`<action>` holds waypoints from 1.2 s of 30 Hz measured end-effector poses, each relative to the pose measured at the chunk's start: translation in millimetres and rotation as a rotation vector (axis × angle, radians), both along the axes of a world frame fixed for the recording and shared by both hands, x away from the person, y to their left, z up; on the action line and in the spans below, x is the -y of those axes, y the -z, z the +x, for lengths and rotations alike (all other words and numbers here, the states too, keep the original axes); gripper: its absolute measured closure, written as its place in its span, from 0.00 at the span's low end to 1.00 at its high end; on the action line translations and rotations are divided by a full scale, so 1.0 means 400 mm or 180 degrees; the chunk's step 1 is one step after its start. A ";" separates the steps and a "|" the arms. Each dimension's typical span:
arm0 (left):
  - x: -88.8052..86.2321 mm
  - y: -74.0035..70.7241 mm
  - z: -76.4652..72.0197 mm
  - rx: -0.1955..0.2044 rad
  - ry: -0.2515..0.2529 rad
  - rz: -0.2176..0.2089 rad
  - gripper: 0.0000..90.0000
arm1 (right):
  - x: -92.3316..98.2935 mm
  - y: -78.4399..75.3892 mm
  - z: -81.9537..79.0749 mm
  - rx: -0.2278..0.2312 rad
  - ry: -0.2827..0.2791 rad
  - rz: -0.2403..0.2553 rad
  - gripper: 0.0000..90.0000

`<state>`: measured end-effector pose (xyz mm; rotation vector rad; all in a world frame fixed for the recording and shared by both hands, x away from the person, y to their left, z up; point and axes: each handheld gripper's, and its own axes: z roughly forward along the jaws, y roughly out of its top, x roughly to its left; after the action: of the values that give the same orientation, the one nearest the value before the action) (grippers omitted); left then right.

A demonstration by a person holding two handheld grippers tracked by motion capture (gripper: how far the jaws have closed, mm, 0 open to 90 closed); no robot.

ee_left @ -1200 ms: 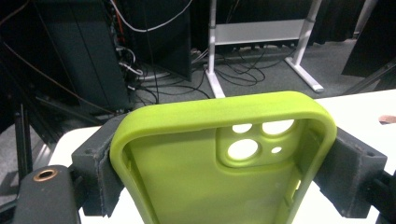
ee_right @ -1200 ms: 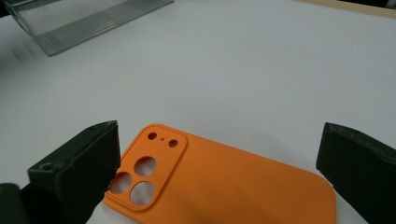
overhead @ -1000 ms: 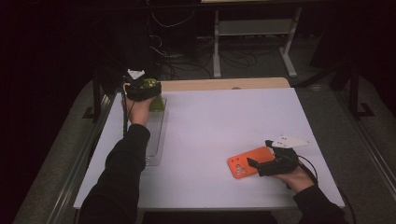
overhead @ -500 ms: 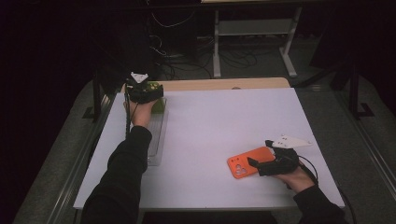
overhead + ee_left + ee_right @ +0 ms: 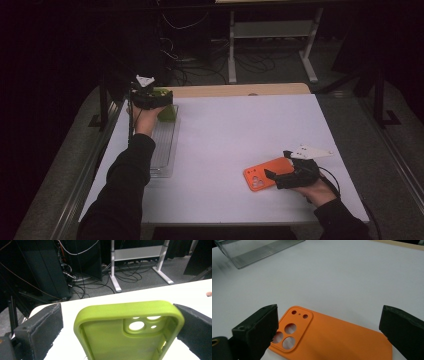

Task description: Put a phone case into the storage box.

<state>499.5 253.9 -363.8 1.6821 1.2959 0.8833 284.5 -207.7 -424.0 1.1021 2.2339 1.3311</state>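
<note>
- Left gripper (image 5: 120, 325), upper left of the high view: its jaws have just been opening and stand wide, with the green phone case (image 5: 127, 332) between them; the right jaw seems to meet the case's edge.
- Right gripper (image 5: 327, 332), lower right: jaws wide, either side of the orange phone case (image 5: 332, 340), pads clear of it.
- Clear tray (image 5: 162, 145) at left, on the white table (image 5: 235, 130).

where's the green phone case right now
The green phone case sits at the far-left of the table in the high view, at the far end of the clear tray, between the open left gripper jaws.

The left gripper (image 5: 162, 102), arm stretched forward, has just been opening its fingers; the right gripper (image 5: 272, 176) rests near, fingers spread.
</note>
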 end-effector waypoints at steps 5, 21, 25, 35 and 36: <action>-0.008 -0.012 0.006 -0.0096 0.0094 0.0050 0.00 | -0.002 0.002 0.002 0.0004 -0.0009 -0.0019 0.02; 0.016 -0.014 0.053 -0.0146 0.0168 0.0171 0.00 | -0.001 0.001 0.000 0.0013 -0.0020 -0.0017 0.02; 0.019 -0.020 0.058 -0.0138 0.0176 0.0162 0.00 | -0.001 0.001 0.000 0.0013 -0.0022 -0.0018 0.02; 0.013 -0.091 0.035 -0.0138 0.0443 0.0040 0.00 | -0.001 0.002 0.000 0.0005 -0.0015 -0.0020 0.02; 0.013 -0.096 0.030 -0.0150 0.0491 0.0046 0.00 | -0.002 0.002 0.000 -0.0003 -0.0008 -0.0019 0.02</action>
<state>511.5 248.7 -325.3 1.7975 1.1753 0.7677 284.5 -207.0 -424.9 1.0982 2.2393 1.3244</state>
